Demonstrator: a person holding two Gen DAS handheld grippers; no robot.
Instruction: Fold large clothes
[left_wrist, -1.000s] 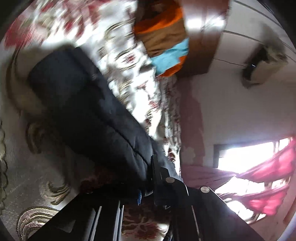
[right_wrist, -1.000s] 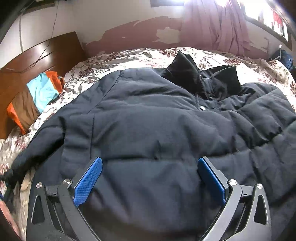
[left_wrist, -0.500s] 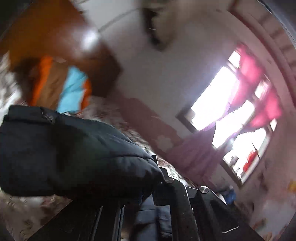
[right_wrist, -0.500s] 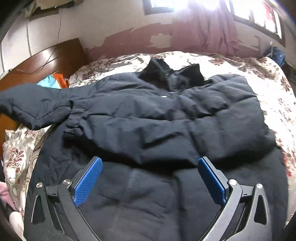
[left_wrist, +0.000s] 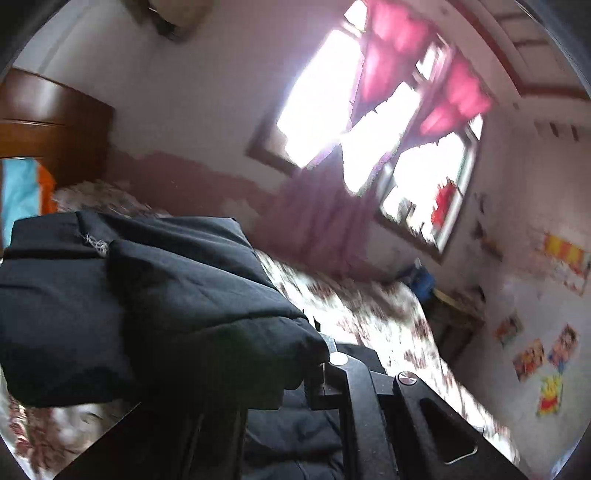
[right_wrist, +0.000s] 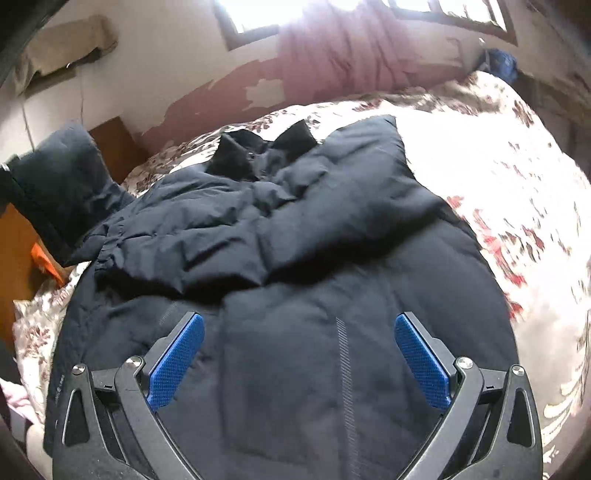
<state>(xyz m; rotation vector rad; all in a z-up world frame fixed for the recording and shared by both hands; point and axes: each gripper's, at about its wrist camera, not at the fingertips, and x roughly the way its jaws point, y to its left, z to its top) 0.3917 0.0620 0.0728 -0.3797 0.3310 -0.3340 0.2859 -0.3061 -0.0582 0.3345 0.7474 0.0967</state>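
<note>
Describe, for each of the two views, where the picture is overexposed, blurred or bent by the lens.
Left wrist view: the window is blown out white, the curtains and bedspread smear with motion blur, and the frame edges curve. Right wrist view: glare washes out the bedspread right of the jacket, its far edge blurs, while the jacket stays fairly sharp.

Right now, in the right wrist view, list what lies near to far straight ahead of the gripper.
right gripper, open → dark jacket body → folded-over sleeve → black collar → floral bedspread → peeling wall → window.
</note>
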